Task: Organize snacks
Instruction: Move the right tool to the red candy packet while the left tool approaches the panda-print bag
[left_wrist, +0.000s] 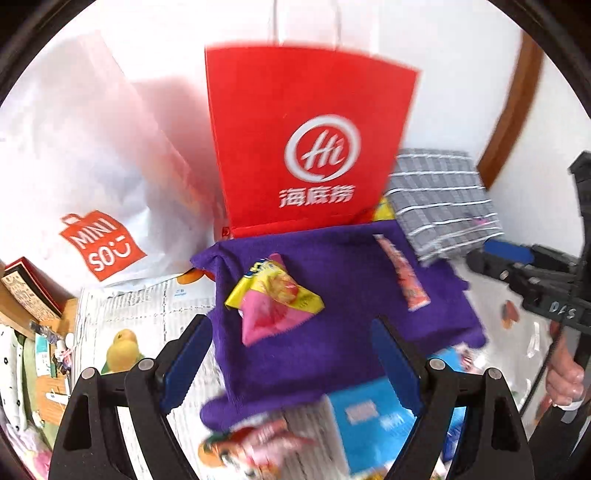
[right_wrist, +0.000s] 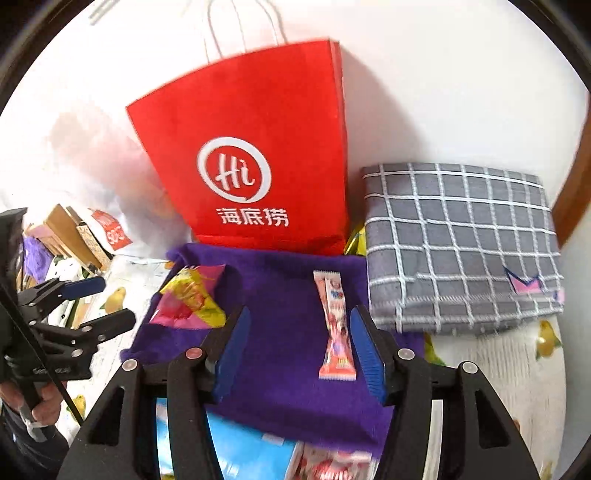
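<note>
A purple cloth (left_wrist: 332, 295) lies in front of a red paper bag (left_wrist: 306, 140) that stands upright. On the cloth rest a yellow and pink snack packet (left_wrist: 273, 302) to the left and a long pink snack bar (right_wrist: 336, 325) to the right. My left gripper (left_wrist: 290, 321) hovers open above the yellow and pink packet, with nothing pressed between its blue pads. My right gripper (right_wrist: 299, 312) is also open above the cloth. The pink bar lies flat just inside its right finger, untouched.
A white MINISO bag (left_wrist: 92, 147) leans left of the red bag. A folded grey checked cloth (right_wrist: 461, 240) lies to the right. A blue packet (left_wrist: 369, 417) and more wrapped snacks (left_wrist: 255, 443) lie near me on the fruit-printed table cover (left_wrist: 122, 332). Boxes crowd the left edge.
</note>
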